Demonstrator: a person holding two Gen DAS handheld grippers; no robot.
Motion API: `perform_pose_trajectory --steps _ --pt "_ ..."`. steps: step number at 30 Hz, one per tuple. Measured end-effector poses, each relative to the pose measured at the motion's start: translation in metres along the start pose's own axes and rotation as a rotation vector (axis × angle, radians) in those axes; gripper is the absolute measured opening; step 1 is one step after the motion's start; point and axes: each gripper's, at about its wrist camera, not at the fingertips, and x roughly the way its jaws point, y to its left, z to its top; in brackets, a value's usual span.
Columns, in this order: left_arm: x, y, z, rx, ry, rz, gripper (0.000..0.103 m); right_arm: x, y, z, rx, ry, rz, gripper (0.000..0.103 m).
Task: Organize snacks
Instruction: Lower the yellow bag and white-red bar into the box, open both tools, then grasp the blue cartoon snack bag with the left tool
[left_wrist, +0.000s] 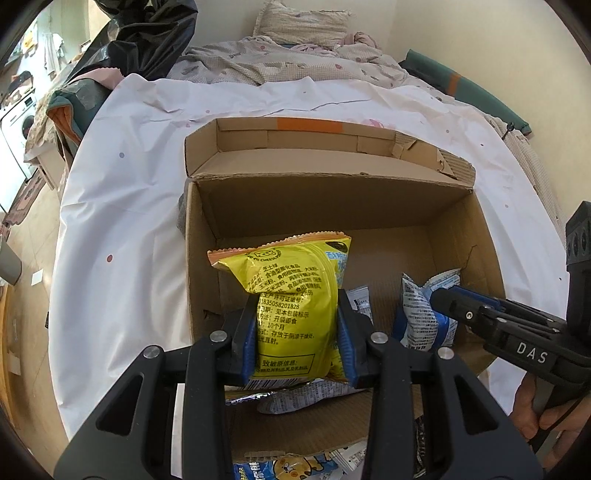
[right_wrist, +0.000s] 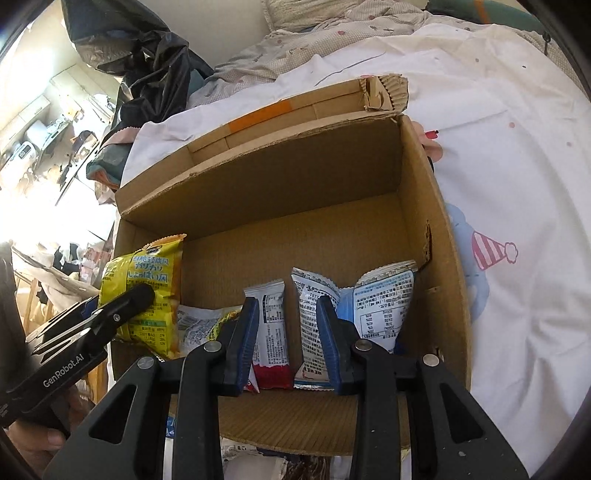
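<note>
Left gripper (left_wrist: 297, 328) clamping yellow snack bag (left_wrist: 291, 295), over box (left_wrist: 480, 229)

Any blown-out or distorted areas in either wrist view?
Right wrist: window area at left is blown out, detail lost; cardboard box interior is shadowed but readable. Left wrist: even light, yellow snack bag print sharp. Both: strong fisheye bending, dark corners.

A yellow snack bag (left_wrist: 295, 306) stood upright at the left side of the open cardboard box (right_wrist: 280, 173). A white-and-red bar packet (right_wrist: 271, 332) and a blue-and-white packet (right_wrist: 380, 306) stood upright near the right wall.
</note>
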Motion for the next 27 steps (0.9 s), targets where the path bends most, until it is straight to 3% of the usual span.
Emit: perform_pose_trajectory --steps 5,7,8,9,10,11,13,27 --pt "0.000 -0.002 -0.002 0.005 0.008 -0.005 0.034 -0.002 -0.003 0.001 0.023 -0.004 0.017 0.036" --pt "0.000 -0.003 -0.003 0.011 0.010 -0.008 0.037 -0.003 -0.005 0.003 0.045 -0.008 0.022 0.055" --pt "-0.001 -0.004 -0.004 0.012 0.006 -0.003 0.040 -0.007 -0.008 0.003 0.062 -0.025 0.026 0.077" --pt "-0.003 -0.004 -0.003 0.010 -0.002 0.001 0.043 -0.011 -0.010 0.004 0.074 -0.050 0.030 0.086" --pt "-0.005 -0.004 -0.003 0.009 -0.010 0.006 0.055 -0.018 -0.010 0.005 0.077 -0.090 0.030 0.088" --pt "-0.006 -0.005 -0.003 0.007 -0.017 0.014 0.074 -0.022 -0.011 0.006 0.073 -0.106 0.025 0.089" --pt "-0.012 -0.004 -0.003 -0.004 -0.052 0.049 0.092 -0.026 -0.011 0.009 0.066 -0.123 0.023 0.090" --pt "-0.049 0.007 -0.007 0.008 -0.154 0.053 0.093 -0.039 -0.014 0.006 0.088 -0.129 0.021 0.091"
